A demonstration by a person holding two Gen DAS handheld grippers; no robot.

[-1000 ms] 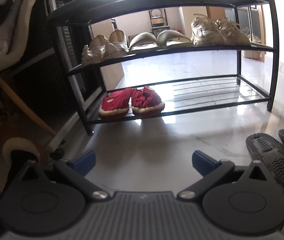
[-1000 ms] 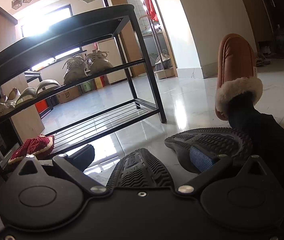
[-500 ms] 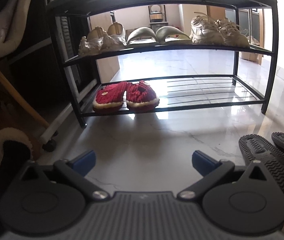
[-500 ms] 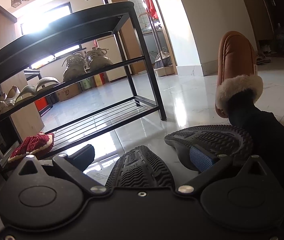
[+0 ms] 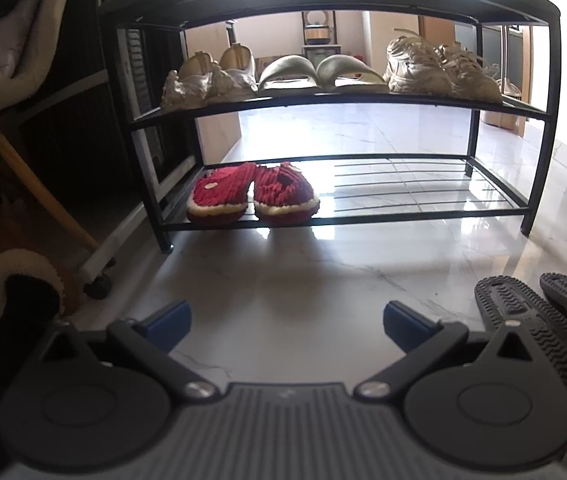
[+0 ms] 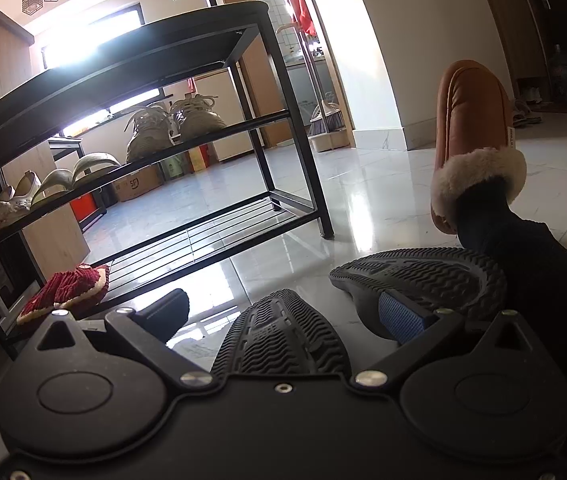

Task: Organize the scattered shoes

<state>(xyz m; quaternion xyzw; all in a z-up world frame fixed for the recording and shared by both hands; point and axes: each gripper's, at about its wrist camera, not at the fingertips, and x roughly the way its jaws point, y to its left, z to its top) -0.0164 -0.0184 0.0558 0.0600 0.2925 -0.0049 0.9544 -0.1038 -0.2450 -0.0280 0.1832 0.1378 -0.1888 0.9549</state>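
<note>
A black shoe rack (image 5: 323, 100) stands ahead on the marble floor. Red slippers (image 5: 251, 196) sit at the left of its bottom shelf. Two black shoes lie sole-up on the floor, seen at the lower right in the left wrist view (image 5: 531, 332). In the right wrist view one black shoe (image 6: 283, 336) lies between my right gripper's (image 6: 287, 312) open fingers, and the other black shoe (image 6: 423, 280) lies just beyond the right fingertip. My left gripper (image 5: 285, 324) is open and empty above bare floor, left of the black shoes.
The middle shelf holds beige flats (image 5: 207, 76), sandals (image 5: 319, 72) and sneakers (image 5: 439, 68). The person's foot in a brown fur-lined slipper (image 6: 471, 140) rests right of the black shoes; the other foot (image 5: 23, 280) is at the left. Dark furniture (image 5: 63, 120) stands left of the rack.
The left gripper has drawn back and turned to face the rack more squarely, so the rack looks smaller and centred. The right gripper has barely moved.
</note>
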